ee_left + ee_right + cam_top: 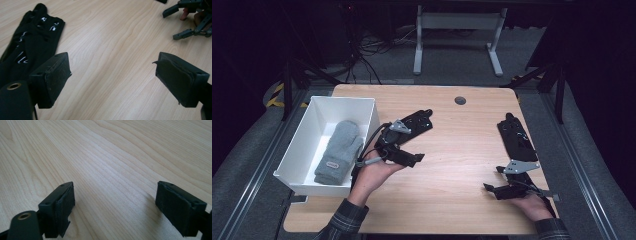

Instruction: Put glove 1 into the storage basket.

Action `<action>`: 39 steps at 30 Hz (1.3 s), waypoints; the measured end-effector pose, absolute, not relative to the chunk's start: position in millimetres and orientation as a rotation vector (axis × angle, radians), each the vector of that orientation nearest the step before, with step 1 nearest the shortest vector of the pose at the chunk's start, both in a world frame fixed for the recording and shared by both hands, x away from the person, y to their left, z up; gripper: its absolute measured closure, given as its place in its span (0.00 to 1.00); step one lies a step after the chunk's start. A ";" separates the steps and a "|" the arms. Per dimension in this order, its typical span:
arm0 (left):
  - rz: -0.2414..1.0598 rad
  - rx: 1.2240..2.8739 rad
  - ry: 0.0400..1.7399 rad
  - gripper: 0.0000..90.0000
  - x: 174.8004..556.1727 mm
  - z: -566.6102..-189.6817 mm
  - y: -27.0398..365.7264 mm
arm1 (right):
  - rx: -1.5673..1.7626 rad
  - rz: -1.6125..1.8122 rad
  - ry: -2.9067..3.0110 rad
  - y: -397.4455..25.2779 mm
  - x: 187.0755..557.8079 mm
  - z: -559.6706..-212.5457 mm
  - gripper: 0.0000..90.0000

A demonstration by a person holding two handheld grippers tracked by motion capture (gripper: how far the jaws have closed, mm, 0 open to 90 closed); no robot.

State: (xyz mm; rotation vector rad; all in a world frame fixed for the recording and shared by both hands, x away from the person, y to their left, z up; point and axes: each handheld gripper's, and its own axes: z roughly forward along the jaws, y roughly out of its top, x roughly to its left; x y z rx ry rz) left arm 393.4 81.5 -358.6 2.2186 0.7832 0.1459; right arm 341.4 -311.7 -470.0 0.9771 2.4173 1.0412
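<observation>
No legible text — marks unreadable

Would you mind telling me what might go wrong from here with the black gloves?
The left claw is open with the nearer black glove off to its side, not between its jaws, so closing now would likely grab nothing. It and the farther black glove lie flat on the table, so a claw may pinch only a thin fold and slip.

In the left gripper view the black glove beside the left jaw is cut off by the picture's left edge, its white marks too blurred to read, while the label on the grey mitten is too small to read.
</observation>
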 end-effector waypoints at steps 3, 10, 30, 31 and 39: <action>0.151 2.233 0.772 0.14 390.7 -367.9 72.8 | 0.976 1.041 2.418 -311.7 341.5 -470.0 0.18; 0.147 2.265 0.764 0.14 384.5 -398.8 55.9 | 0.983 1.037 2.415 -311.6 341.5 -470.0 0.17; 0.190 2.385 0.696 0.02 371.0 -468.1 52.2 | 1.012 1.017 2.415 -309.4 342.3 -459.8 0.40; 0.202 2.392 0.679 0.00 370.7 -469.9 52.8 | 1.010 1.017 2.408 -309.1 342.2 -458.0 0.43; 0.212 2.332 0.623 0.00 370.2 -476.0 63.3 | 0.989 1.019 2.367 -309.8 346.7 -442.6 0.81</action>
